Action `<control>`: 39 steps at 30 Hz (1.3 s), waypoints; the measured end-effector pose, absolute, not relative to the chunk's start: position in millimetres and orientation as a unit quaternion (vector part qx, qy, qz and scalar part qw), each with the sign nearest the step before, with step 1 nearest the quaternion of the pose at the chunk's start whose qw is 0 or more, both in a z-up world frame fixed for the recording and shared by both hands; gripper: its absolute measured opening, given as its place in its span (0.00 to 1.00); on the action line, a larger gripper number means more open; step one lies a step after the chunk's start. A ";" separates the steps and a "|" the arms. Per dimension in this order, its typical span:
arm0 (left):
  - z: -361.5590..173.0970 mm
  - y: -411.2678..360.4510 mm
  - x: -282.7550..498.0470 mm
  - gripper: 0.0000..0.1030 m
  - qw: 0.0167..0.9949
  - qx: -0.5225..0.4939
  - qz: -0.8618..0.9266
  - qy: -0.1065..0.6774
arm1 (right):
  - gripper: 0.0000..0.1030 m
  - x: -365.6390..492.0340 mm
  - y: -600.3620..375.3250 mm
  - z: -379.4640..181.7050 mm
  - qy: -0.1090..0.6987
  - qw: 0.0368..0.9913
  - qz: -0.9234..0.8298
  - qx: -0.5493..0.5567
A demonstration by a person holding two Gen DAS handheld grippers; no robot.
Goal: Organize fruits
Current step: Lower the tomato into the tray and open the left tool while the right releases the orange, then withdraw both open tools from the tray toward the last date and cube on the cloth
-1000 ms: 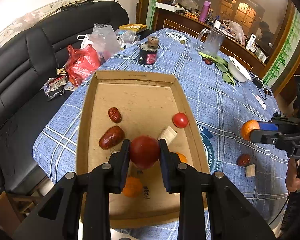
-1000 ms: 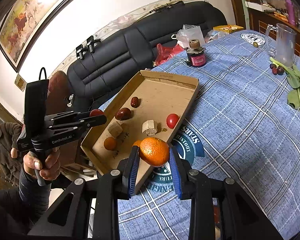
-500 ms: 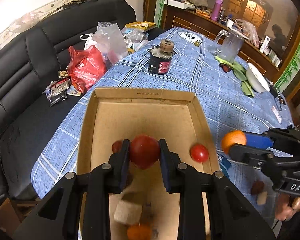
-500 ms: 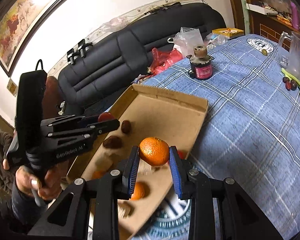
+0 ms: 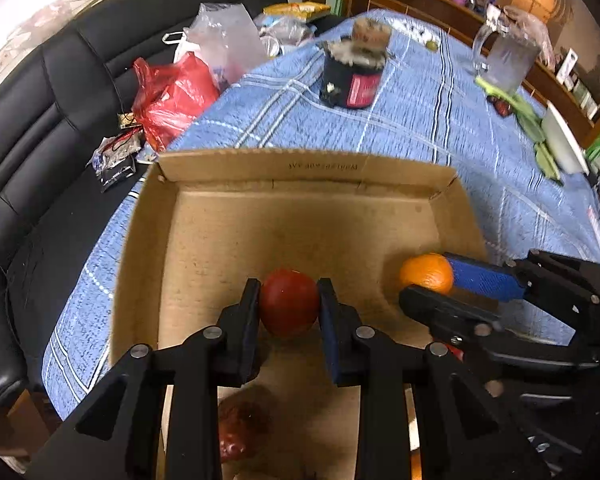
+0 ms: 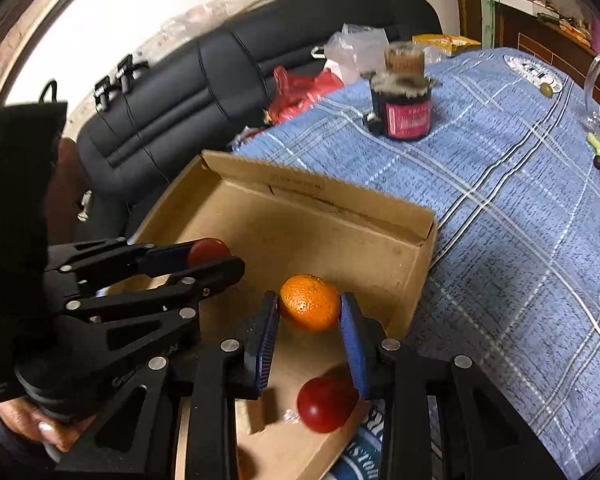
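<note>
Left wrist view showed the left gripper (image 5: 289, 307) clamped on a red tomato (image 5: 288, 301), now hanging over the far, bare half of the cardboard tray (image 5: 300, 168); a second earlier it had hung over the near half, among the dates and the small tomato. The right gripper (image 6: 309, 322) had come in as well: a second before it was out over the blue cloth (image 6: 500, 220) beside the tray, and now its fingers, pressed against the orange (image 6: 309, 307), sat inside the tray's right wall near the far corner. Both fruits were still off the floor, gripped and not yet released. Below the right gripper lay a small red tomato (image 6: 325, 404) on the cardboard. Judging from this, both carries had nearly ended, and setting down in the open far section looked like the next step.
</note>
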State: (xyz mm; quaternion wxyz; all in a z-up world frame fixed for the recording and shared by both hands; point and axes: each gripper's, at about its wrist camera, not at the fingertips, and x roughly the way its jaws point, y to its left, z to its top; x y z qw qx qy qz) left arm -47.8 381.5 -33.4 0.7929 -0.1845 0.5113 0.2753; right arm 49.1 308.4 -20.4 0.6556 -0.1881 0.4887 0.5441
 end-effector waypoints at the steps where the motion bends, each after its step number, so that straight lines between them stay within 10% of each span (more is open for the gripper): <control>1: -35.5 380.6 -46.1 0.25 0.789 -0.179 0.278 0.517 | 0.32 48.9 309.2 -24.2 0.490 0.655 0.542 -0.193; 7: -36.0 381.3 -49.0 0.26 0.788 -0.175 0.283 0.518 | 0.32 47.9 307.6 -23.8 0.487 0.656 0.542 -0.197; 14: -26.3 379.1 -59.3 0.52 0.791 -0.178 0.296 0.505 | 0.48 44.7 296.2 -10.9 0.480 0.660 0.547 -0.185; 39: 62.8 279.8 -117.8 0.52 0.850 -0.099 0.242 0.457 | 0.60 49.6 54.6 90.6 0.431 0.725 0.512 -0.162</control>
